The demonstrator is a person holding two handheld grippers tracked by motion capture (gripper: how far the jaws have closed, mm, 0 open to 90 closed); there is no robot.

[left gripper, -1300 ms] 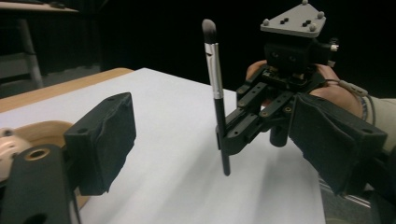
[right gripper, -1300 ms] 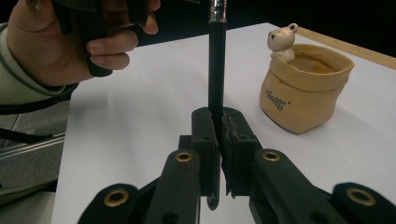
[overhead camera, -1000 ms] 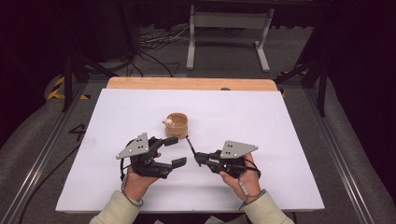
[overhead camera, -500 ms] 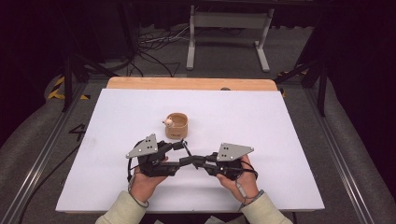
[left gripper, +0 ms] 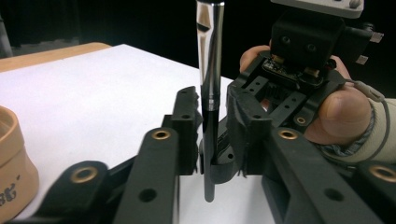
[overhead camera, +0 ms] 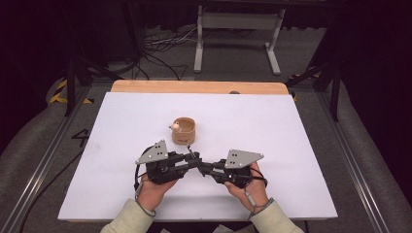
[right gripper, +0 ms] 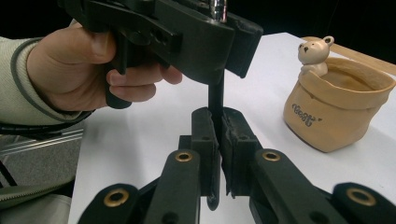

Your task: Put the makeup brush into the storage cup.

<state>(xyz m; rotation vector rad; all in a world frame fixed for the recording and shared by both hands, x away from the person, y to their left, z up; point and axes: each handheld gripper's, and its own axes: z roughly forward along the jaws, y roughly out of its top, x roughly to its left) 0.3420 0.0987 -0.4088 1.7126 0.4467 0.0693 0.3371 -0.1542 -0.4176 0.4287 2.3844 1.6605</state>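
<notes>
Pen [left gripper: 208, 93], slim with a black lower barrel and a silver upper part, stands between both grippers over the white table [overhead camera: 311, 145], near its front edge. Right gripper [right gripper: 215, 154] clamps its lower end; left gripper [left gripper: 212, 135] has just been closing and now pinches the barrel too. Behind them, nearer the centre, sits a tan sack-shaped cup [overhead camera: 183, 130] with illegible dark lettering and a small bear figure [right gripper: 314, 54] at its rim.

- The top of the pen [left gripper: 209, 70] is cut off in the left gripper view.
- The cup [left gripper: 11, 163] runs off the left edge there.
- The small writing on the cup [right gripper: 306, 113] is too blurry to read.
</notes>
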